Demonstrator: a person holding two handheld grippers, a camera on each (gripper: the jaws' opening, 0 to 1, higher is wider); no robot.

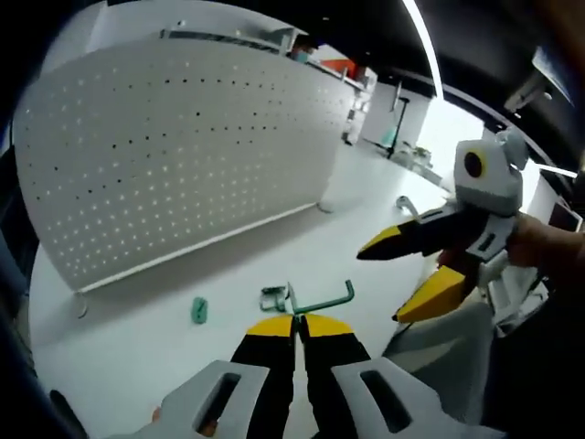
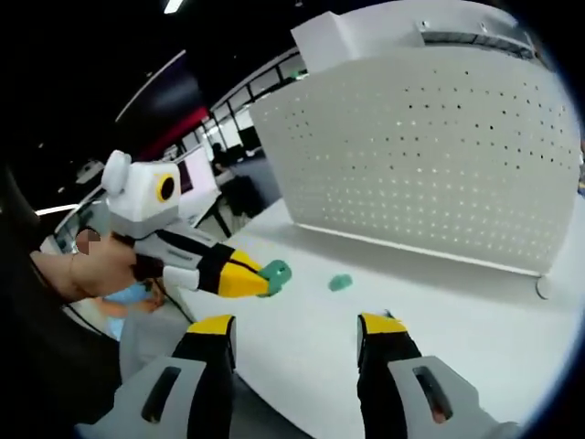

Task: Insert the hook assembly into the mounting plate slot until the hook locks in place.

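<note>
In the left gripper view, no brand, label or writing can be read on anything. The left tool (image 1: 295,322) rises from the bottom edge with its yellow-tipped jaws pressed together on the green hook assembly (image 1: 311,300), whose thin rod runs off to the right and bends up at its end. A small green piece (image 1: 199,311) lies apart on the white tabletop (image 1: 137,366), to the left of the hook. Behind it stands the white perforated mounting plate (image 1: 174,146), upright on the tabletop (its holes run in even rows). The right tool (image 1: 402,279) enters from the right, held in a person's hand (image 1: 548,247), its jaws parted with nothing between them, pointing left above the tabletop.

In the right gripper view, again nothing legible. The right tool (image 2: 297,325) stands with jaws wide apart and empty over the tabletop (image 2: 302,366). The left tool (image 2: 260,279) comes in from the left, gripped by a hand (image 2: 96,265), jaws closed on the hook assembly (image 2: 275,272). The small green piece (image 2: 340,283) lies near the mounting plate (image 2: 430,146).
</note>
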